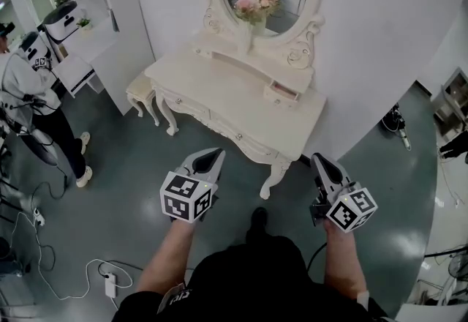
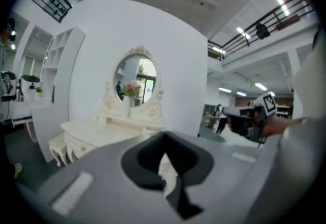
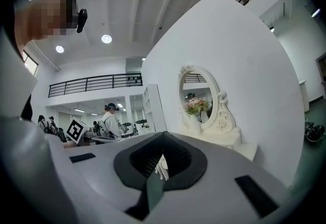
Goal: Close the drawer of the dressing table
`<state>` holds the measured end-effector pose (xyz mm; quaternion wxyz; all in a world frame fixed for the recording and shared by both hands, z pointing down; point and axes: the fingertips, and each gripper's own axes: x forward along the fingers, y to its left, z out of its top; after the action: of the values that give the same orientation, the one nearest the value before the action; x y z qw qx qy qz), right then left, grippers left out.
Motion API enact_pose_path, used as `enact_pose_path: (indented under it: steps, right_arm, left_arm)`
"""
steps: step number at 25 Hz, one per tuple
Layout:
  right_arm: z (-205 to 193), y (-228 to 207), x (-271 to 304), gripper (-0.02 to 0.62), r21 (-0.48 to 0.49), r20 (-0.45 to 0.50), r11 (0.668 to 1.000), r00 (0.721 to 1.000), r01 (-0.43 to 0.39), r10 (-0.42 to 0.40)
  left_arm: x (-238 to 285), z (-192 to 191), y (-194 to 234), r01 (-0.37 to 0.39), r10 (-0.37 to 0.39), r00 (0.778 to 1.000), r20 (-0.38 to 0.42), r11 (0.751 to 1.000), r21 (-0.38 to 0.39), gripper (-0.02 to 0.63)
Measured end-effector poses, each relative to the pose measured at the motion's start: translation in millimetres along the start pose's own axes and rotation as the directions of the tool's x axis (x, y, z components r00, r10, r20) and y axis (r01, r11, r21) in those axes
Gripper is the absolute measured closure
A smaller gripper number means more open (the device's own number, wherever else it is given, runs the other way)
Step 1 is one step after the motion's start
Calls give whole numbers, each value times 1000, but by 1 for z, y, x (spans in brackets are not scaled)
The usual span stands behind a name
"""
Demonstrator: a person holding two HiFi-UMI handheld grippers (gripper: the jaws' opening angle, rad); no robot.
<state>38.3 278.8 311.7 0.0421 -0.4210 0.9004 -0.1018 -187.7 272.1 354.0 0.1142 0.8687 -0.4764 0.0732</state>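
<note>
left gripper [image 1: 213, 155] jaws together, empty | right gripper [image 1: 319, 162] likewise, both well short of dressing table [image 1: 219, 86] | drawer [image 1: 282, 92] stood ajar on raised right tier | risk: off-centre push could skew and jam it; hard shove could rock flower vase [image 1: 245, 36]

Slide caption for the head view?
Person holds left gripper and right gripper, both shut, before a white dressing table whose small upper drawer stands open.

head: high, steeply down | gripper views: low, level | shared: dressing table [image 1: 219, 83]
</note>
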Motion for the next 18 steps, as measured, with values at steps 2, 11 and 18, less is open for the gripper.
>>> enact_pose_path:
  steps: [2,11,18]
  right_arm:
    - [-1,-12,11,603,20,-2,1000,1000,2,-2]
    - [-5,-87,75,603,71,-52,997,998,-22,26]
    - [-4,-150,113,603,104,-74,994,996,-32,40]
  left_arm:
    - [13,2,6,-1,1,1000,-9,1000,-1,595]
    - [109,13,30,4,-5,999,-46,1000,-19,595]
    - [185,27,37,13,-14,997,-72,1000,-26,595]
